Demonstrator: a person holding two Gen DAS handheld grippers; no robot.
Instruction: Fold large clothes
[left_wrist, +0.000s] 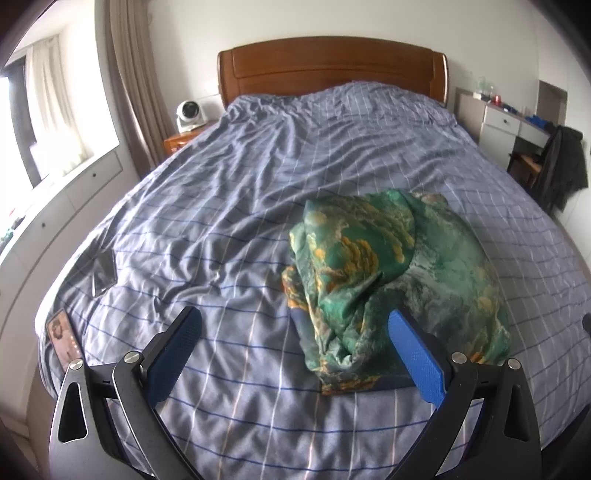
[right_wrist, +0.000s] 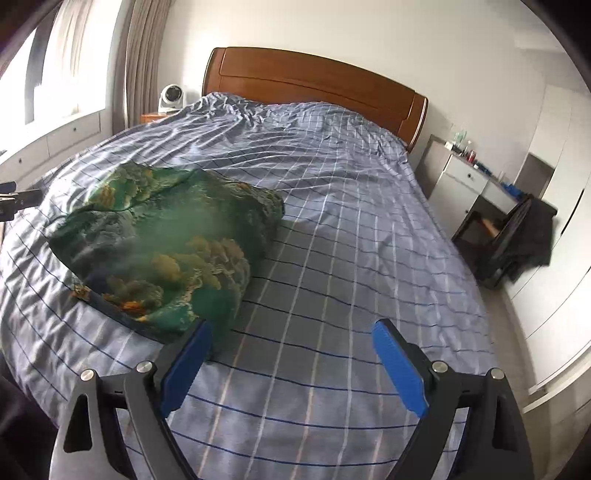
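A green garment with yellow-orange print (left_wrist: 391, 273) lies bunched in a heap on the bed's blue checked cover (left_wrist: 229, 221). My left gripper (left_wrist: 293, 321) is open, low over the cover, with the heap's near left end between its fingers and against the right finger (left_wrist: 413, 362). In the right wrist view the same garment (right_wrist: 166, 243) lies to the left. My right gripper (right_wrist: 291, 332) is open and empty, its left finger (right_wrist: 188, 365) at the heap's near right edge. The left gripper's tip shows at the far left edge (right_wrist: 18, 201).
A wooden headboard (left_wrist: 332, 66) stands at the far end. A white fan (left_wrist: 188, 116) sits on a nightstand at the left. A phone (left_wrist: 62, 341) and a dark flat item (left_wrist: 101, 271) lie at the bed's left edge. A desk and a chair with dark clothes (right_wrist: 517, 240) stand at the right.
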